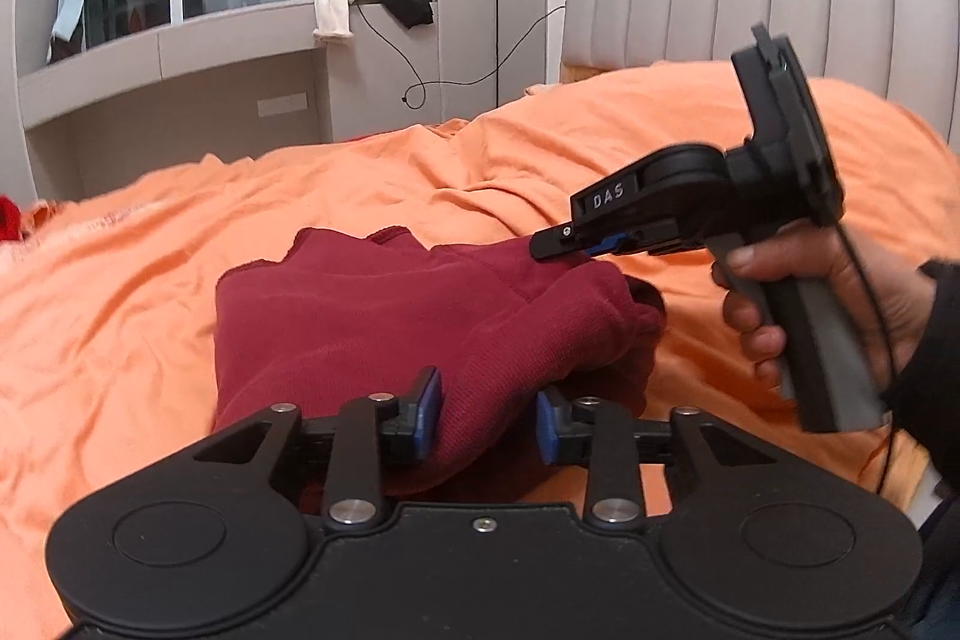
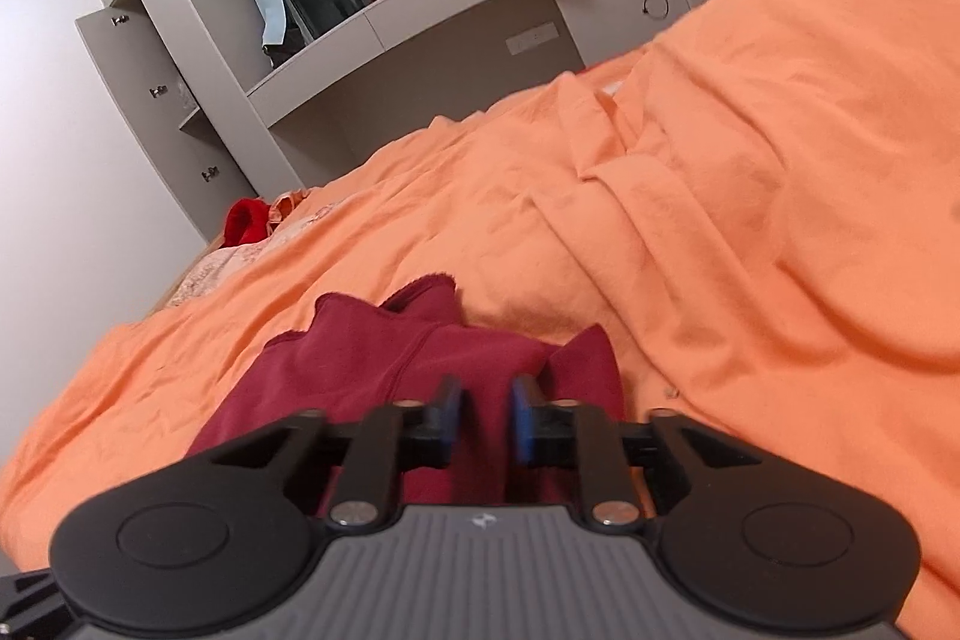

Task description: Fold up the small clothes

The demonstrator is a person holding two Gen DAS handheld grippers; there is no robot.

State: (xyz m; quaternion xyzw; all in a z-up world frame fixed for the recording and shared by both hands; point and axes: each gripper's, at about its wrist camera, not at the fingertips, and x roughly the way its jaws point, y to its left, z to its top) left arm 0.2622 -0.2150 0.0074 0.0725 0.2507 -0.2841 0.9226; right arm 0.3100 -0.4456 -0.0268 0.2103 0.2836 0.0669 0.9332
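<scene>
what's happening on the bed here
A person is folding a dark red garment on an orange bedspread, with a handheld gripper in each hand. The left gripper has its jaws open around a bunched fold at the near edge. The right gripper, held in the person's right hand, rests its nearly shut jaws on the garment's far right side; whether it pinches cloth is unclear. The garment looks partly folded.

Around the folded dark-red knit garment [image 1: 384, 316], the rumpled orange bedsheet [image 1: 150, 280] lies open leftward; the black handheld right gripper [image 1: 549, 244] apparently blocks its right edge.
</scene>
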